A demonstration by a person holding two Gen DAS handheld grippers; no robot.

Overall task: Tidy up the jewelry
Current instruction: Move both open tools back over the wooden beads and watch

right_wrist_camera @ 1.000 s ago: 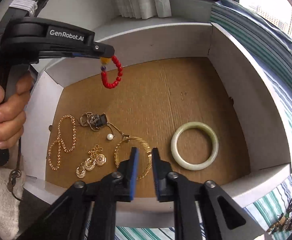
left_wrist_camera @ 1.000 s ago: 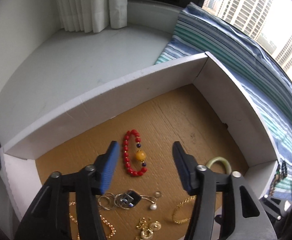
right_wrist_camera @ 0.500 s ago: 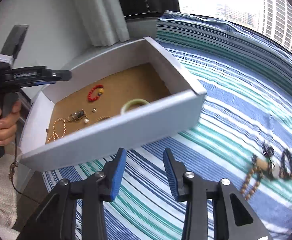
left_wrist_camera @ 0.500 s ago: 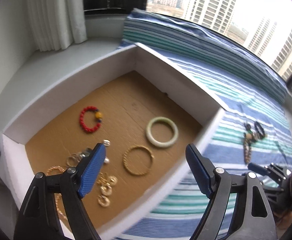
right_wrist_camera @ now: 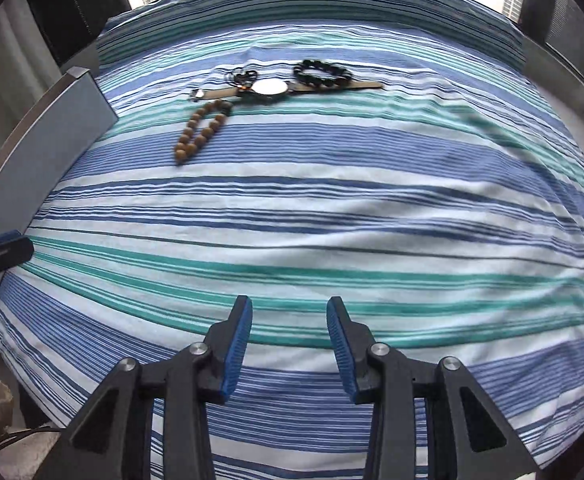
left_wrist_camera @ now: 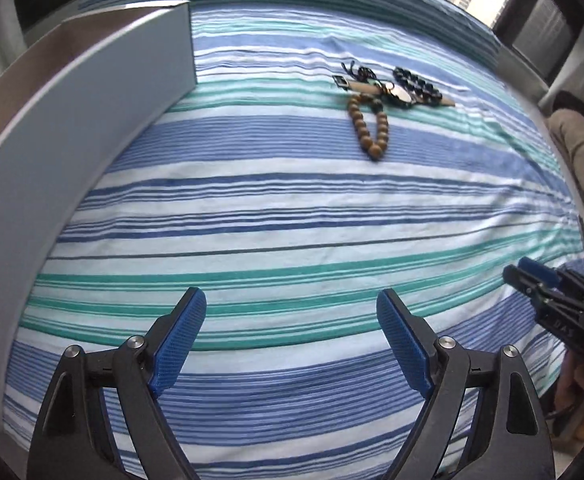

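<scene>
A small cluster of jewelry lies on a striped bedspread (right_wrist_camera: pixel 331 208) in blue, teal and white, sitting in the upper middle of both of my wrist views. In the right wrist view the cluster holds a wristwatch (right_wrist_camera: pixel 270 88) with a round pale face and a tan strap stretched flat from left to right, a black bead bracelet (right_wrist_camera: pixel 321 73) resting across the strap just right of the face, a dark knotted cord piece (right_wrist_camera: pixel 244 77) at the upper left of the face, and a brown wooden bead bracelet (right_wrist_camera: pixel 202 130) trailing down and left from the strap. The same pieces appear in the left wrist view, with the wooden beads (left_wrist_camera: pixel 369 128) hanging below the watch (left_wrist_camera: pixel 397 94). To the left of the cluster, well apart from it, stands the pale grey outer wall of a box (left_wrist_camera: pixel 72 120), filling the upper left of the left wrist view and the left edge of the right one. My left gripper (left_wrist_camera: pixel 292 344) sits at the bottom of its frame over bare cloth, its 2 blue-padded jaws spread wide and opening further, with nothing between them. My right gripper (right_wrist_camera: pixel 290 350) is parted by a narrower gap, also empty, above the stripes. The tip of my right gripper shows at the right edge of the left wrist view.
</scene>
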